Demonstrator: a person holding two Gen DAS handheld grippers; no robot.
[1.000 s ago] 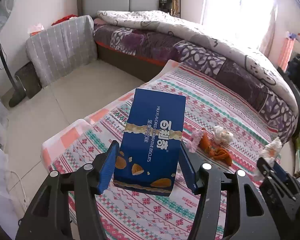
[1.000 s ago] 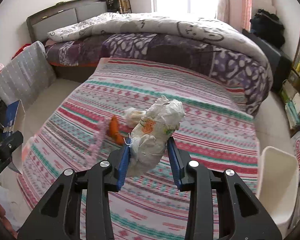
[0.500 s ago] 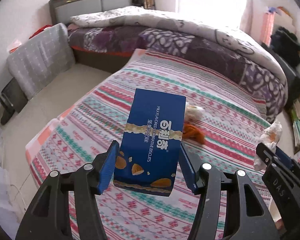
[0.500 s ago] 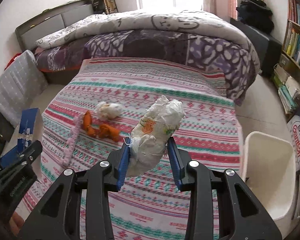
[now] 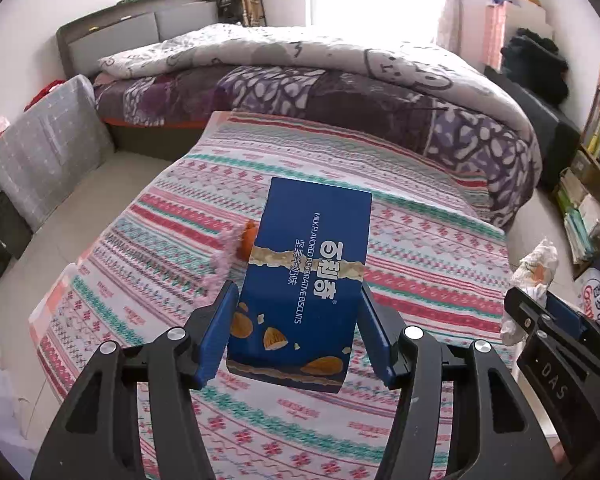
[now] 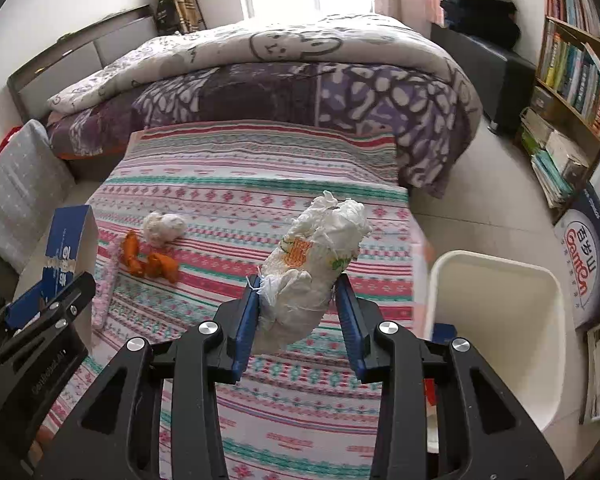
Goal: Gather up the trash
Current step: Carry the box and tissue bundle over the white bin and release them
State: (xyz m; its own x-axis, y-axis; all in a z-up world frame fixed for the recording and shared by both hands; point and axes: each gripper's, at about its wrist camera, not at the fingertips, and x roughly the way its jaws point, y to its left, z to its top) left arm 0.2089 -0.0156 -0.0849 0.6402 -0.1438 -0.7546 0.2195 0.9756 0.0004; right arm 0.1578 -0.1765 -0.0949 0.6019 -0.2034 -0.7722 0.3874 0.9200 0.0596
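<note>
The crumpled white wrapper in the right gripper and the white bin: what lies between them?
In the right wrist view, only striped bedspread and its edge lie between the crumpled white wrapper and the white bin; no other trash.

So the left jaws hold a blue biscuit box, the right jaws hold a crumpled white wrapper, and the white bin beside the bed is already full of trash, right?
Not quite. The white bin looks empty in the right wrist view. The rest holds: the left gripper grips the blue biscuit box, and the right gripper grips the crumpled white wrapper.
</note>
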